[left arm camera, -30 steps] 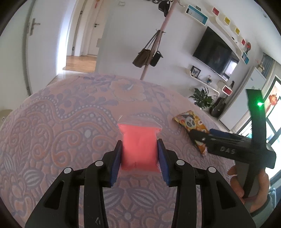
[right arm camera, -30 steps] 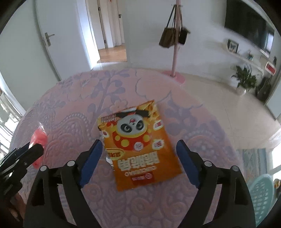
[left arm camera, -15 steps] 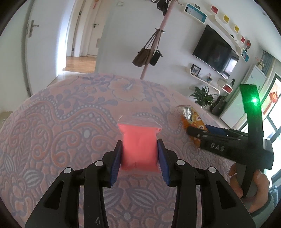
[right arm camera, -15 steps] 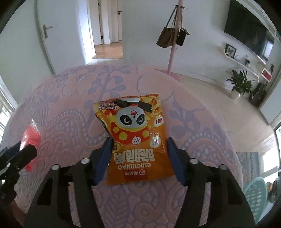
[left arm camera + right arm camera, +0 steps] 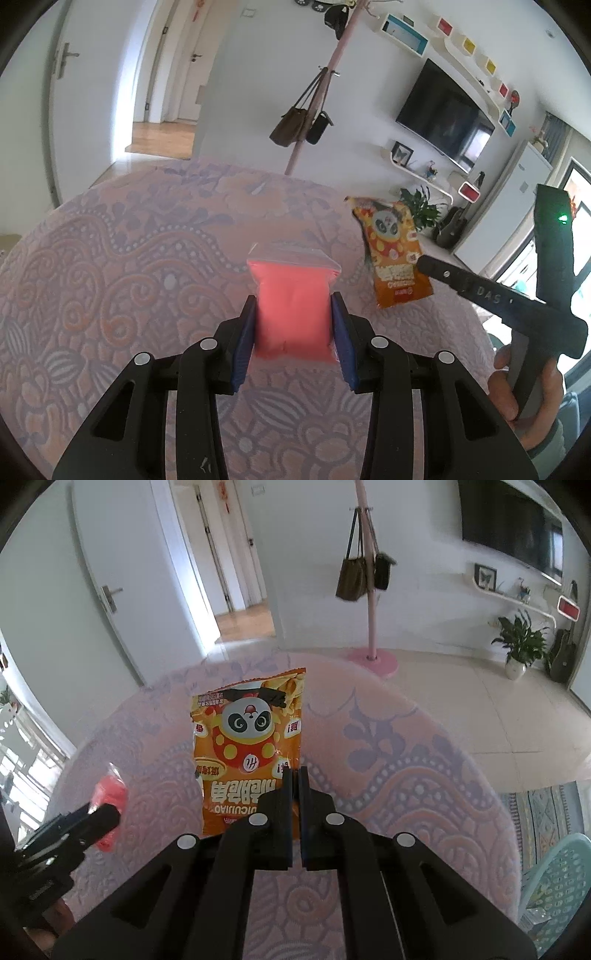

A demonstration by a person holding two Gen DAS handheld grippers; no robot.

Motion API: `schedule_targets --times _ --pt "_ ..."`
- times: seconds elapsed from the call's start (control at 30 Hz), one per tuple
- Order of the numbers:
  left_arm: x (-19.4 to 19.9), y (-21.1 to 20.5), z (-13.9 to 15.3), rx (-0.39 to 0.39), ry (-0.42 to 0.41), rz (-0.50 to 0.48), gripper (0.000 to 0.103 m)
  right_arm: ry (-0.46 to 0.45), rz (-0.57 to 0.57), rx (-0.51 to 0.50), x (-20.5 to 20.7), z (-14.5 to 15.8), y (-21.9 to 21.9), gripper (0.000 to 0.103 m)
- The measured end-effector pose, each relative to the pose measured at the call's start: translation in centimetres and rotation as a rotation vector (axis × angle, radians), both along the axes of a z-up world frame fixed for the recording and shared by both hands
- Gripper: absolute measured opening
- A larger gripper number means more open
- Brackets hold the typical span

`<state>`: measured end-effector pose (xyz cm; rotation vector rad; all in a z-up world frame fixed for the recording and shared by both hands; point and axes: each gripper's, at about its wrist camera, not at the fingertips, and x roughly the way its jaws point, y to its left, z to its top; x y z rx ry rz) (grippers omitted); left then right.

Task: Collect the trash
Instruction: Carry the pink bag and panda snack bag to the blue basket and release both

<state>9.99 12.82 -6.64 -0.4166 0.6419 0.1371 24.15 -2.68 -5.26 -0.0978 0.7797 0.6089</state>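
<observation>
Risk: my right tool (image 5: 295, 771), pinching only the panda snack bag's (image 5: 251, 734) edge, lets it slip; left tool (image 5: 293, 306) clamps the pink pouch (image 5: 291, 306).

I count one pink packet (image 5: 291, 310), one orange snack bag (image 5: 251, 746), my two hand-held grippers, left (image 5: 293, 332) and right (image 5: 295, 794), two hanging bags (image 5: 364, 574), one potted plant (image 5: 521, 642)

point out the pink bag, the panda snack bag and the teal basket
pink bag (image 5: 291, 306), left wrist view, middle of its pink front
panda snack bag (image 5: 247, 746), right wrist view, on the panda print
teal basket (image 5: 554, 882), right wrist view, its lattice wall
</observation>
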Motion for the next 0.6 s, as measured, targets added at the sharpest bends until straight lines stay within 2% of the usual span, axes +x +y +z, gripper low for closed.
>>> schedule_targets --times 0.27,0.43,0.6 --pt "-0.6 -2.6 3.4 -0.003 -0.078 -0.093 0.038 -0.099 -0.082 0.063 -3.1 3.4 -4.4 0.002" --pt "0.4 -7.8 5.6 0.009 -0.116 -0.223 0.038 -0.165 -0.171 0.103 -5.9 5.4 -10.1 0.001" --pt "2.1 -14.6 6.8 0.01 -0.13 -0.374 0.038 -0.255 -0.329 0.073 -8.6 7.2 -17.2 0.001"
